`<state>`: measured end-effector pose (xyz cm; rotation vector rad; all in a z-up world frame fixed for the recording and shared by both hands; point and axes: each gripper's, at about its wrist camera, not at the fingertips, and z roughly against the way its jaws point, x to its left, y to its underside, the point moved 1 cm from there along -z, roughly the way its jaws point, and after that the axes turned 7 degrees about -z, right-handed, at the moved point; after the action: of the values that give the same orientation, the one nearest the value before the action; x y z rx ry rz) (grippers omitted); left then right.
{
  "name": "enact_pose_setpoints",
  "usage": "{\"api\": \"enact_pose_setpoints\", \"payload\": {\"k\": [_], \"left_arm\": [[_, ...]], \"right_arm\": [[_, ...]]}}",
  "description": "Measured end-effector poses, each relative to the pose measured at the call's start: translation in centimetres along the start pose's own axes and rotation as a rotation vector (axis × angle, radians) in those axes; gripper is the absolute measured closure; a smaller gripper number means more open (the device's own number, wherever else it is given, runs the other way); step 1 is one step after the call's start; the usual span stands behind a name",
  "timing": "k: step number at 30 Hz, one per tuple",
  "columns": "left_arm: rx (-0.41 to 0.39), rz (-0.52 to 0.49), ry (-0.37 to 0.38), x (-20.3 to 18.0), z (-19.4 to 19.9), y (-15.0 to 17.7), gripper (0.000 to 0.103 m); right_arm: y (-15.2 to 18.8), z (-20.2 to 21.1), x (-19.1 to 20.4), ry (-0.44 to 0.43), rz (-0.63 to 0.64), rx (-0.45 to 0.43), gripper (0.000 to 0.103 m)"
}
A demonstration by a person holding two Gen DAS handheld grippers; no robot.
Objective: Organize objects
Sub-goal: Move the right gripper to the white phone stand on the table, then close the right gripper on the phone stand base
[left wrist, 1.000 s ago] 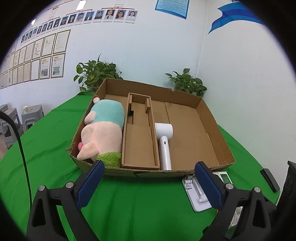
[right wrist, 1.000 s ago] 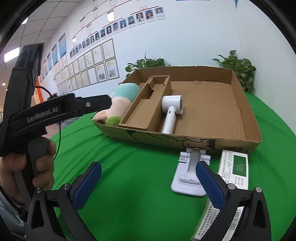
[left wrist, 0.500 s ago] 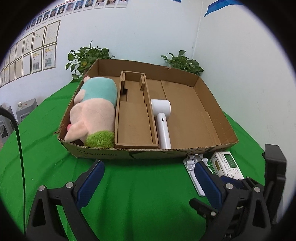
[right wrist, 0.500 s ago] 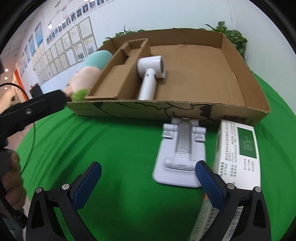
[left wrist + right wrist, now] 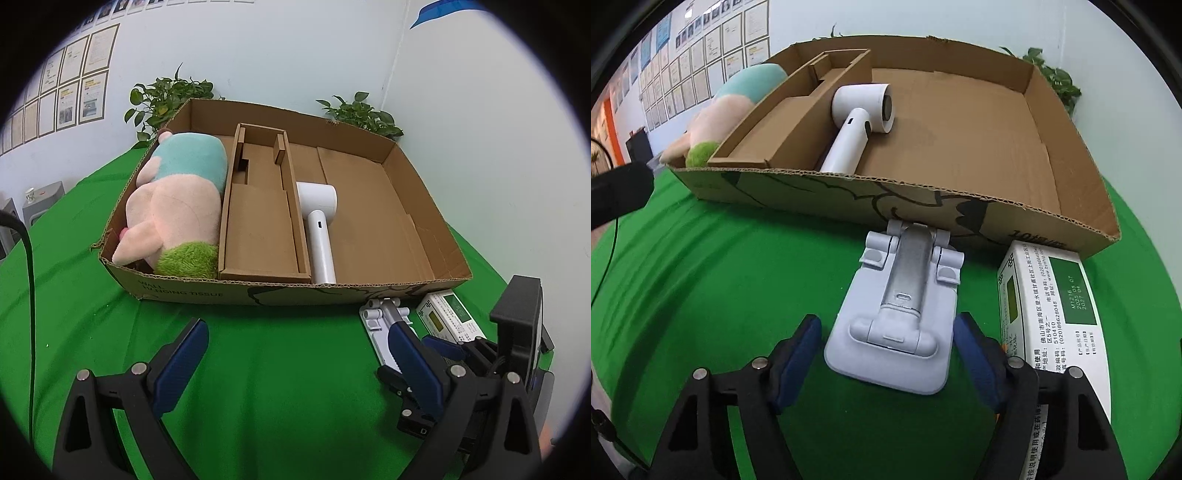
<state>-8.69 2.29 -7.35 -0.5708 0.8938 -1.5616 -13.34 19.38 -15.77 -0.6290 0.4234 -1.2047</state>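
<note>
Right claw (image 5: 886, 345): your jaws stood wide, holding nothing; they flanked the near end of the phone stand (image 5: 901, 317)
Stand: flat on the green cloth, long axis pointing away from you toward the cardboard tray (image 5: 1067, 147); far end just beside its wall
Nearer hand: right
Left claw (image 5: 295, 363): wide, empty, over bare cloth
Writing: tray front "TISSUE"; white box (image 5: 1056, 314) "510410"

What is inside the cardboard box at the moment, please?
The cardboard box holds a plush toy in its left section, a bare cardboard insert beside it, and a white hair dryer against the insert. Whatever lies beneath the toy is covered.
</note>
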Motion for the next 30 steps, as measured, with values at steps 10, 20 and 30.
{"api": "enact_pose_setpoints", "payload": {"k": [10,20,30], "left_arm": [[0.065,0.035,0.143,-0.3,-1.3,0.8,0.005],[0.182,0.093,0.303,-1.0,-4.4,1.3,0.005],[0.268,0.177,0.442,-1.6,-6.4,2.5,0.006]], "right_arm": [[2.6,4.1,1.9,-0.083,0.061,-0.006,0.046],[2.3,3.7,0.7,-0.170,-0.013,-0.008,0.001],[3.2,2.3,0.6,-0.139,-0.002,0.004,0.016]]}}
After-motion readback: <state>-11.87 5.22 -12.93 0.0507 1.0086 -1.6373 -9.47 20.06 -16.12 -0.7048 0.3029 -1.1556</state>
